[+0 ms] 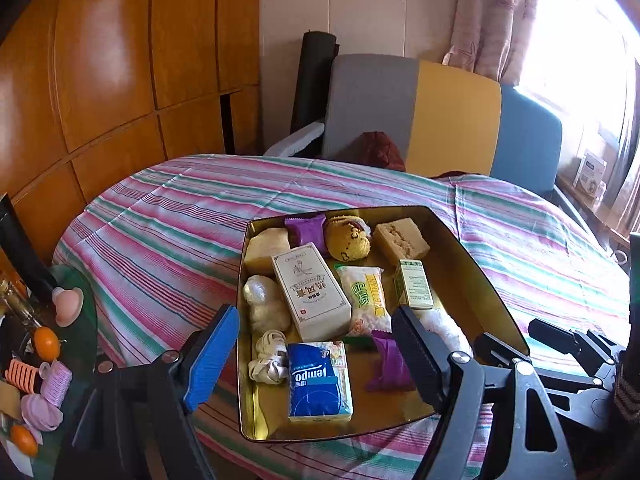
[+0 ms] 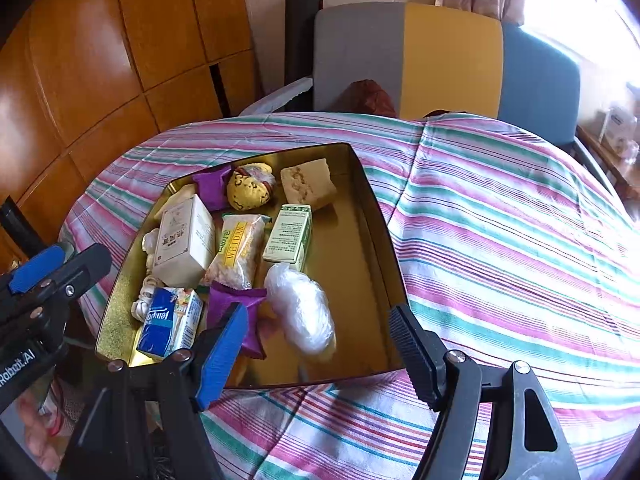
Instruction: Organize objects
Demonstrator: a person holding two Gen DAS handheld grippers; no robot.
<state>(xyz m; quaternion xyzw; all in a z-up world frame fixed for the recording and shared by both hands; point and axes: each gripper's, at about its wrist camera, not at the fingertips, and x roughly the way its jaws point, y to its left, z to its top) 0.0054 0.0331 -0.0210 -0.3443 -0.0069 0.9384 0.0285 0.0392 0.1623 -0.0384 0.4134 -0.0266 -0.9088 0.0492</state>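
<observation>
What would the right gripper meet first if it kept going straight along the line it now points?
Probably the clear plastic bag in the gold tin: it lies between the open right gripper fingers' lines, just ahead. Depth is unclear, so it might reach the tin's floor.

The left gripper [image 1: 316, 354] points forward and downward, its jaws standing wide apart with nothing pressed between them; one finger carries a blue pad [image 1: 212, 360], the other a black ribbed pad [image 1: 418, 354]; the black linkage arms behind the fingers spread outward to either side. The right gripper [image 2: 320, 354] is tilted downward in much the same way, jaws parted and gripping nothing; its blue pad [image 2: 222, 358] sits on the left of its own view, its black ribbed pad [image 2: 412, 354] on the right. In the right wrist view the left gripper shows at the left edge; the two sit side by side, apart, not touching.
</observation>
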